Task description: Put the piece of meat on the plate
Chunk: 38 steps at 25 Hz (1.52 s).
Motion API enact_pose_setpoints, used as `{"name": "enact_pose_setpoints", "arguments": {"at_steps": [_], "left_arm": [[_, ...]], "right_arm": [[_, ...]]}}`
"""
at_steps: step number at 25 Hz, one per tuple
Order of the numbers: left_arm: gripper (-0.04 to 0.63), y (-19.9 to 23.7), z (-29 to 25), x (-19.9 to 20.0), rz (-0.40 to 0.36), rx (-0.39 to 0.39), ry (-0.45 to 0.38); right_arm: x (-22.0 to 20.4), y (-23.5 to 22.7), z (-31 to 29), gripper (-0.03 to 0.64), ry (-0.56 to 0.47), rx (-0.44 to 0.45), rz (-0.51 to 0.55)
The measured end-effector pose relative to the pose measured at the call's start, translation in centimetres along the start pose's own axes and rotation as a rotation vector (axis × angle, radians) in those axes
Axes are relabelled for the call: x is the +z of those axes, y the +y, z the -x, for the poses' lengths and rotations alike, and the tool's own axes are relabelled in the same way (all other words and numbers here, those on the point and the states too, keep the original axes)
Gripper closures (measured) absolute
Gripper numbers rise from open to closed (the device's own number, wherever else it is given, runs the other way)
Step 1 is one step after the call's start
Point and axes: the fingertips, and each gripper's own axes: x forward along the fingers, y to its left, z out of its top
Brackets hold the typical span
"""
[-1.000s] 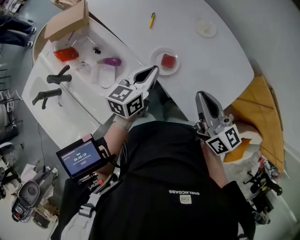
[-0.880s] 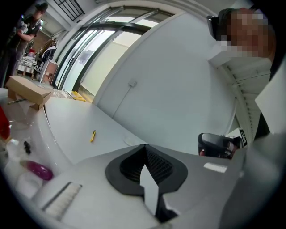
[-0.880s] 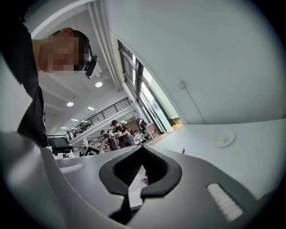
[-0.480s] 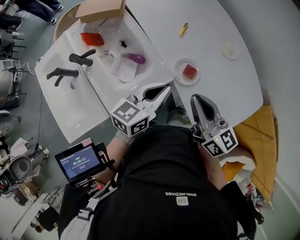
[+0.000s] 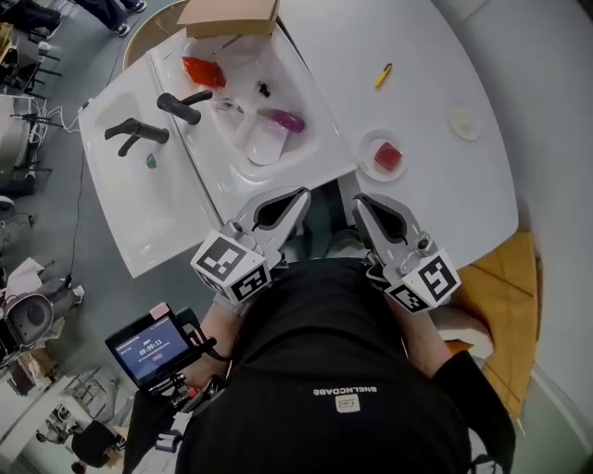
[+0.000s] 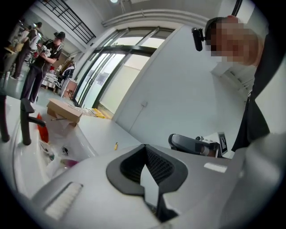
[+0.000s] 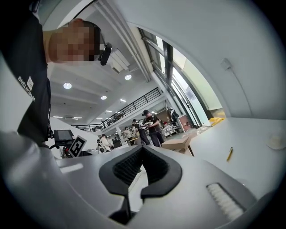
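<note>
Nearest the person's chest, the left gripper (image 5: 298, 197) and the right gripper (image 5: 361, 204) point side by side toward the plate (image 5: 368, 165), both short of it; each has its jaws pressed together with nothing between them. The piece of meat (image 5: 388, 155), a red block, already lies on the plate, which sits by the near edge of the white table (image 5: 435, 74); left of the plate is a white sink (image 5: 236, 180) holding a purple thing (image 5: 285, 120) and a red thing (image 5: 202, 71); beyond the plate lies a yellow pen (image 5: 383, 76), to the plate's right a pale disc (image 5: 463, 122), and farthest off a cardboard box (image 5: 232, 14). The placing looks done; what comes next seems only to keep both grippers clear of the plate.
</note>
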Motion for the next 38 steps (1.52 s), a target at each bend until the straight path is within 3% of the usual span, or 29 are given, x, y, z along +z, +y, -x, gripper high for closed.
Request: {"name": "enact_pose_setpoints", "arguments": {"at_steps": [12,20,28,38], "left_arm": [[0.575,1.3,5.8,0.7,0.007,0.080,-0.114],[0.575,0.6,7.6,0.6,0.012,0.078,-0.139],[0.575,0.9,6.9,-1.5,0.007,0.052,-0.121],[0.575,0.7,7.8,-1.1,0.010,0.034,-0.130]], "right_arm": [[-2.6,6.1,-3.2,0.612,0.059,0.152,0.126],[-2.8,7.6,-2.9,0.614,0.071,0.123,0.174],[-4.4,6.6,-2.2,0.612,0.044,0.100,0.147],[-3.9,7.3,-2.0,0.612,0.028,0.073,0.134]]}}
